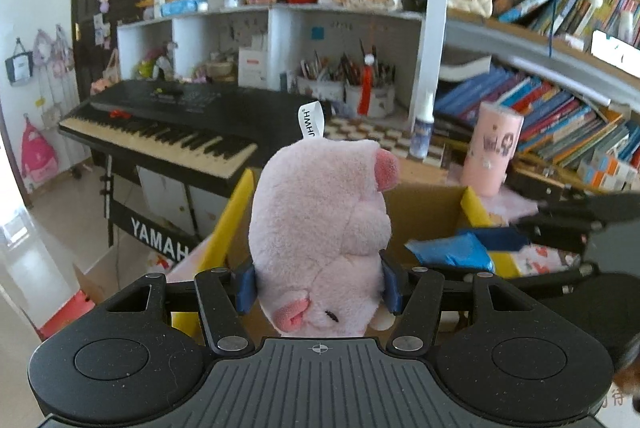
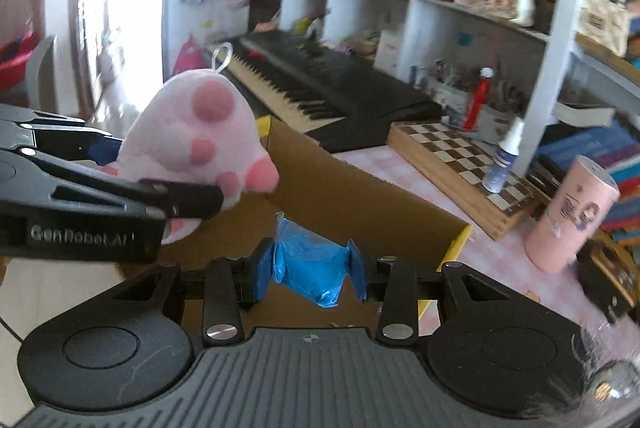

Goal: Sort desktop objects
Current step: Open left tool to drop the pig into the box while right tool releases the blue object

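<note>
Behind the cardboard box, whose bottom is hidden, sits a keyboard at 11 o'clock; left gripper clamps the pink plush, right gripper the blue packet

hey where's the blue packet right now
The blue packet is clamped in the right claw, low centre in the right wrist view, over the open cardboard box, right of the pink plush pig.

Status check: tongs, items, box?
Left tongs shut on pink plush pig. Right tongs shut on blue packet. Both over open cardboard box; nothing blocking.
</note>
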Tool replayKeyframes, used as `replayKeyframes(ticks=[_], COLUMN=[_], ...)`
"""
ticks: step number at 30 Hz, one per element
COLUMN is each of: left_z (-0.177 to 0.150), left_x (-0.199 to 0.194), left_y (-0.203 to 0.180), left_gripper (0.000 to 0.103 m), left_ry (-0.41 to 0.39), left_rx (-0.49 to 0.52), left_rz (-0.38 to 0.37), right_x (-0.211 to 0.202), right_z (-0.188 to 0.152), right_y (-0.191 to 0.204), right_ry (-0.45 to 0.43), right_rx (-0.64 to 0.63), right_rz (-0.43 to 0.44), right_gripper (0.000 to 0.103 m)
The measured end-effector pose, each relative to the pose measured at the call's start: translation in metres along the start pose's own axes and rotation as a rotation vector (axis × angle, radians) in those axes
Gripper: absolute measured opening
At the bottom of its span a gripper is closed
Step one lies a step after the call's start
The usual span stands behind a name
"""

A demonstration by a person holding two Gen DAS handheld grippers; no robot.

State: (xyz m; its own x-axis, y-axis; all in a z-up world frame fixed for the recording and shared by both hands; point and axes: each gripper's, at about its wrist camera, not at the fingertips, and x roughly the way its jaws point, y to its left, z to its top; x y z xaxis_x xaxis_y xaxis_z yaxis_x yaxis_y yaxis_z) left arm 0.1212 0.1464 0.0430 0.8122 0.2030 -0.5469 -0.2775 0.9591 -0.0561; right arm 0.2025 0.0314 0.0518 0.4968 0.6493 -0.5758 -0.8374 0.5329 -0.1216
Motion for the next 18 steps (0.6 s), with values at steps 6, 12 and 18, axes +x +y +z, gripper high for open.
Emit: replayKeyframes(ticks=[6, 12, 18], left_z=[-0.001, -0.002, -0.004], left_x=[0.023, 0.042, 0.053], left_y=[-0.004, -0.007, -0.009], left_gripper=[0.058, 0.058, 0.058], left_ry=[0.065, 0.123, 0.163], left_rx=[-0.015, -0.014, -0.032], left_rz=[0.010, 0.019, 0.011], right_x=[0.027, 0.049, 0.065], right_z=[0.001, -0.001, 0.000], right_y=[-0.007, -0.004, -0.002], right_ry=[0.078, 0.155, 0.215], right_rx=[-0.108, -0.261, -0.341], right_rz=[0.033, 0.066, 0.093], right_gripper=[0.037, 0.037, 0.037])
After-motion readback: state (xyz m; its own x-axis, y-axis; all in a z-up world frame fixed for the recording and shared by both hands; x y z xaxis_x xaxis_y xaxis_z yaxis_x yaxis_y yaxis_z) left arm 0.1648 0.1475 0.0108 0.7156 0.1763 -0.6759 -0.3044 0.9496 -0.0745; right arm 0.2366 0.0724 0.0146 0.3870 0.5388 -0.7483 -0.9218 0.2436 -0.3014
